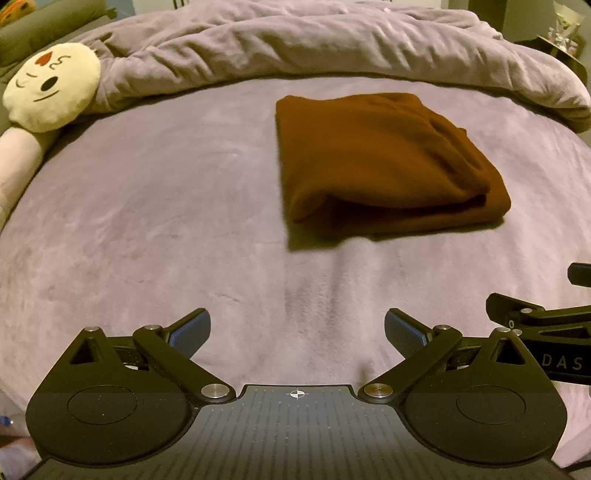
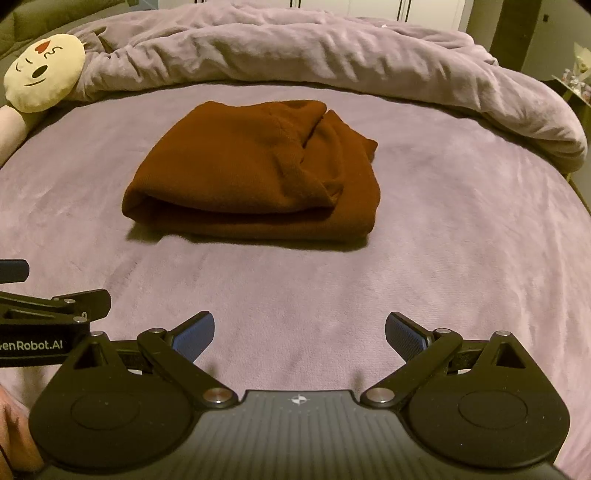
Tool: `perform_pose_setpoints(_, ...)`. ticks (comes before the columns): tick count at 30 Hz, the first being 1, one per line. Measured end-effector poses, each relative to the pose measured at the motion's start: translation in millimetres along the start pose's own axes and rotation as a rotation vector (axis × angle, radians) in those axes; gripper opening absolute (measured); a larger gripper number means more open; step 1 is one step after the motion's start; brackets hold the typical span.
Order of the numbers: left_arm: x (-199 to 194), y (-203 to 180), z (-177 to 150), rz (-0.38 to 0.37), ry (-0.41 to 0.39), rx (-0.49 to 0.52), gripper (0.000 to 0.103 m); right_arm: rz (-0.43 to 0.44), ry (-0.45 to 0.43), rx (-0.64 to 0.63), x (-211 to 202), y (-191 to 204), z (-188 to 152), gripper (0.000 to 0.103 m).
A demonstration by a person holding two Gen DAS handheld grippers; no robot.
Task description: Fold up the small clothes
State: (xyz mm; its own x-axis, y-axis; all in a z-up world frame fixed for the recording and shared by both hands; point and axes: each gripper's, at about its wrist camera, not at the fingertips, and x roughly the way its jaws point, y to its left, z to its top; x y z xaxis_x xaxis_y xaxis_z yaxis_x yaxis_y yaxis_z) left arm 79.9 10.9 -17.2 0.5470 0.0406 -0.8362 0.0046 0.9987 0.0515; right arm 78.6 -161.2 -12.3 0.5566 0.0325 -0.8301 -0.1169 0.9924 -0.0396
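**Ana:** Left wrist view has the left gripper (image 1: pixel 297 334) spread wide and empty above the bed sheet (image 1: pixel 147 221). Where is the garment?

**Ben:** The brown garment (image 1: pixel 384 162) lies folded on the sheet ahead, well apart from both tools. Its inner layers are hidden; I cannot tell what kind of garment it is.

**Ana:** And the right gripper (image 2: pixel 300 336)?

**Ben:** Fingers parted, holding nothing. In the left view it is cut off at the frame edge.

**Ana:** Anything else?

**Ben:** A rumpled duvet (image 2: pixel 332 48) behind the garment, a round plush face (image 1: pixel 51 86) at the left, and dim blurred items (image 1: pixel 561 33) far right that I cannot make out.
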Motion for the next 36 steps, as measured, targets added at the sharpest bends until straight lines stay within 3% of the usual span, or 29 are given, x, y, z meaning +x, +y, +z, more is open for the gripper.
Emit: perform_pose_setpoints(36, -3.6, -2.7, -0.3, -0.004, -0.003, 0.002, 0.103, 0.006, -0.02, 0.033, -4.2, -7.6, 0.4, 0.099)
